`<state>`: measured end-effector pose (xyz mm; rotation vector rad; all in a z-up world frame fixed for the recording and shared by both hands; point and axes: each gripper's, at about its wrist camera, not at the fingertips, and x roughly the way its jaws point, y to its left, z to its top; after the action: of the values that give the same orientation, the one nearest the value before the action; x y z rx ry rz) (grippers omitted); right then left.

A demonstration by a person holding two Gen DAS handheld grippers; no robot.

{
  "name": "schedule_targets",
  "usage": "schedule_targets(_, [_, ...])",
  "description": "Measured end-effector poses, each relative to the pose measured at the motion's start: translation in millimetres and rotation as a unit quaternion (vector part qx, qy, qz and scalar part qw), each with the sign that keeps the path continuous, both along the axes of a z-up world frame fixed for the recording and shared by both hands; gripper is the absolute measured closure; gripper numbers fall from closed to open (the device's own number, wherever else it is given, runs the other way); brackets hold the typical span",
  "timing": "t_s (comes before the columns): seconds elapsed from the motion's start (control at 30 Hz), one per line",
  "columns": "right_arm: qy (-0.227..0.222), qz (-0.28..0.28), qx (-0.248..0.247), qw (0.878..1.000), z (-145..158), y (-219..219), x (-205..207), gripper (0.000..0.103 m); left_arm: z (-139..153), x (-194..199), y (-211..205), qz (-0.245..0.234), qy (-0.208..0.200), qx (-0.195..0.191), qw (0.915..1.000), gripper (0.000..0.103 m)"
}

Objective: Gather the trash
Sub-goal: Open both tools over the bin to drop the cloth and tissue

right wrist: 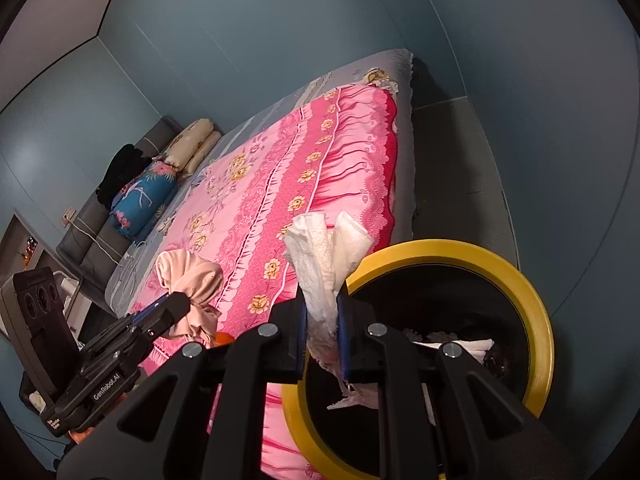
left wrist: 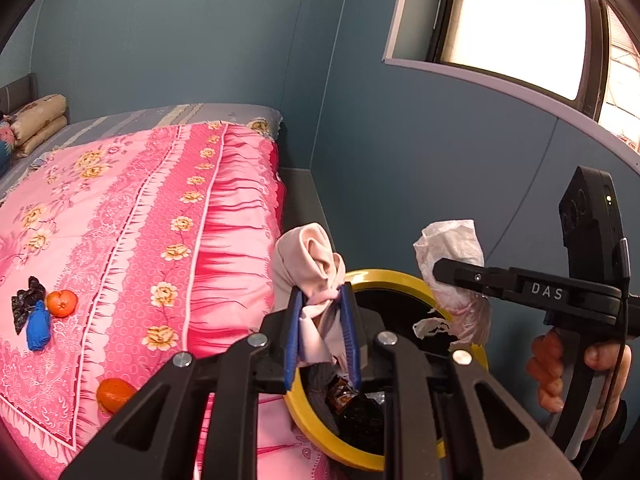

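Note:
My left gripper (left wrist: pixel 323 300) is shut on a crumpled beige cloth (left wrist: pixel 308 264) and holds it over the near rim of a yellow-rimmed black bin (left wrist: pixel 400 278); the cloth also shows in the right wrist view (right wrist: pixel 188 276). My right gripper (right wrist: pixel 322 304) is shut on a white crumpled tissue (right wrist: pixel 324 256) above the bin (right wrist: pixel 536 308); the tissue also shows in the left wrist view (left wrist: pixel 452 248). The bin holds dark wrappers and paper. On the pink quilt (left wrist: pixel 120 220) lie a black wrapper (left wrist: pixel 24 300), a blue wad (left wrist: pixel 39 326) and two oranges (left wrist: pixel 61 303) (left wrist: pixel 114 394).
The bed fills the left side, with pillows (right wrist: pixel 192 148) and a blue bolster (right wrist: pixel 142 196) at its head. Blue walls stand behind and to the right. A window (left wrist: pixel 516 20) is up right. Grey floor (right wrist: pixel 452 160) runs between bed and wall.

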<state>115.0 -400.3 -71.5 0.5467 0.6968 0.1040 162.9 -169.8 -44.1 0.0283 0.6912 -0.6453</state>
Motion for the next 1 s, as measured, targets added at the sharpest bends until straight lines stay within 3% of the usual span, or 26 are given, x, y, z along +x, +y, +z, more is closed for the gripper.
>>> schedule_targets(0.23, [0.013, -0.02, 0.009, 1.0, -17, -17, 5, 0.089, -18, 2, -22, -0.015, 0.02, 0.003, 0.9997, 0.085])
schedule_targets(0.33, [0.019, -0.03, 0.004, 0.999, -22, -21, 7, 0.089, -22, 4, -24, -0.018, 0.029, -0.001, 0.9994, 0.077])
schedule_targets(0.37, [0.02, -0.03, 0.008, 0.999, -23, -23, 8, 0.087, -22, 4, -24, -0.017, 0.029, -0.002, 0.9994, 0.07])
schedule_targets(0.7, [0.019, -0.052, 0.014, 0.998, -26, -32, 7, 0.052, -21, 14, 3, 0.034, 0.027, -0.005, 0.999, 0.033])
schedule_targets(0.9, [-0.01, -0.042, -0.003, 0.999, -18, -23, 7, 0.037, -21, 29, 38, 0.083, 0.022, -0.008, 0.9963, 0.022])
schedule_targets(1.0, [-0.025, -0.028, -0.013, 0.999, -12, -14, 10, 0.031, -21, 37, 60, 0.106, 0.023, -0.012, 0.994, 0.022])
